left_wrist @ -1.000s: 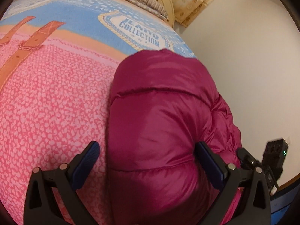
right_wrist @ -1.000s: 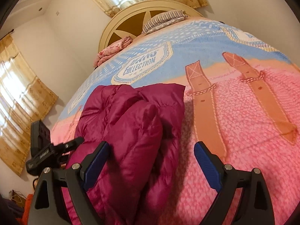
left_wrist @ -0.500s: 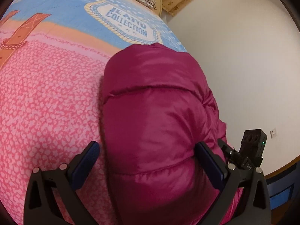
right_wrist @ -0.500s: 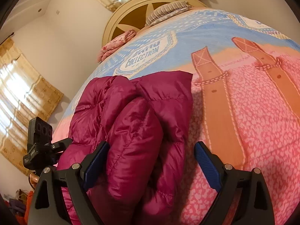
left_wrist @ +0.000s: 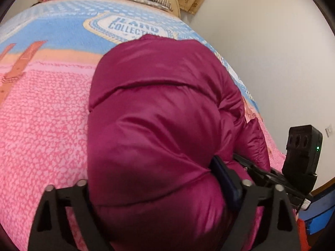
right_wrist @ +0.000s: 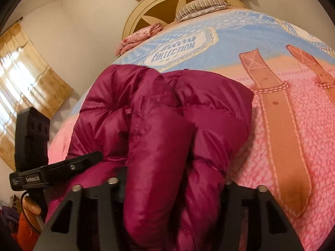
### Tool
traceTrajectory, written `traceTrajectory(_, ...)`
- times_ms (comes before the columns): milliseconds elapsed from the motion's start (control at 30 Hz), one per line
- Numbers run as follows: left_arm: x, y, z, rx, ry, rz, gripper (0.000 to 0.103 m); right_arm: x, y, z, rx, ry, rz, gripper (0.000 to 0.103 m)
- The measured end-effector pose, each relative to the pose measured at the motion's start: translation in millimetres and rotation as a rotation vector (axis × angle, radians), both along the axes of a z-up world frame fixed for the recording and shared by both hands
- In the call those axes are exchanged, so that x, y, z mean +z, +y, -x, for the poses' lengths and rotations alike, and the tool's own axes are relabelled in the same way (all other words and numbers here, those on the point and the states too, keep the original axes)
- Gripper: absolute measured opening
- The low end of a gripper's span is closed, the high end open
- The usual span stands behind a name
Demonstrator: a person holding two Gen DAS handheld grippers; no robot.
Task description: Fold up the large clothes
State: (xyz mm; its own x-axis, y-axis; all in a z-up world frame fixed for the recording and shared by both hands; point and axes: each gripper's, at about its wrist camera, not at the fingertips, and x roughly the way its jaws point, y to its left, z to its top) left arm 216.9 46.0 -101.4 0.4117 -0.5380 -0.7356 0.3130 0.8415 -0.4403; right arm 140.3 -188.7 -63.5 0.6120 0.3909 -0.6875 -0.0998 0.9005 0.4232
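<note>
I have both grippers down on the magenta puffer jacket (left_wrist: 159, 125), which lies bunched and partly folded on the bed, on the pink part of the bedspread (left_wrist: 41, 125) just below the blue band with the "COLLECTION" label (left_wrist: 134, 29). My left gripper (left_wrist: 150, 190) has its jaws closing around a thick quilted roll of the jacket; the blue pad on its right finger (left_wrist: 225, 179) is already sunk into the fabric, while the other pad is hidden behind the bulge (so I cannot tell whether that side presses yet). My right gripper (right_wrist: 173, 186) is also closing, now fairly narrow, with a puffy fold of the jacket (right_wrist: 159, 150) squeezed up between its jaws; both pads are buried in the fabric. From the right wrist view I can see my left gripper (right_wrist: 62, 167) beside the jacket's edge, touching it. Two brown printed straps (right_wrist: 278, 125) run along the bedspread beside the jacket. Near the headboard (right_wrist: 167, 6) sit a striped pillow (right_wrist: 201, 6) and a folded pink cloth (right_wrist: 142, 35).
</note>
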Motion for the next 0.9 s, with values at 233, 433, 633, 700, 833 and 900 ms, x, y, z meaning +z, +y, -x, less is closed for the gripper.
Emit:
traceTrajectory(233, 17.5, 18.8, 41.6, 0.029, -0.073, -0.045, 0.070, 16.4, 16.3, 27.7, -0.021, -0.030, 0.006, 0.033)
traceTrajectory(433, 21.1, 21.8, 59.6, 0.034, -0.096, -0.076, 0.070, 21.6, 24.7, 53.3, -0.039, -0.051, -0.026, 0.028)
traceTrajectory(633, 26.8, 15.5, 88.4, 0.018, -0.112, -0.084, 0.070, 28.3, 21.3, 85.4, -0.075, -0.072, -0.050, 0.025)
traceTrajectory(700, 30.9, 9.7, 97.0, 0.005, -0.122, -0.095, 0.070, 30.5, 17.8, 94.0, -0.089, -0.074, -0.054, 0.025)
traceTrajectory(833, 38.8, -3.3, 111.0, -0.022, -0.143, -0.102, 0.070, 36.9, 8.0, 111.2, -0.118, -0.090, -0.070, 0.024)
traceTrajectory(900, 42.3, -9.1, 116.8, -0.037, -0.150, -0.098, 0.070, 42.2, 2.0, 121.8, -0.132, -0.103, -0.079, 0.024)
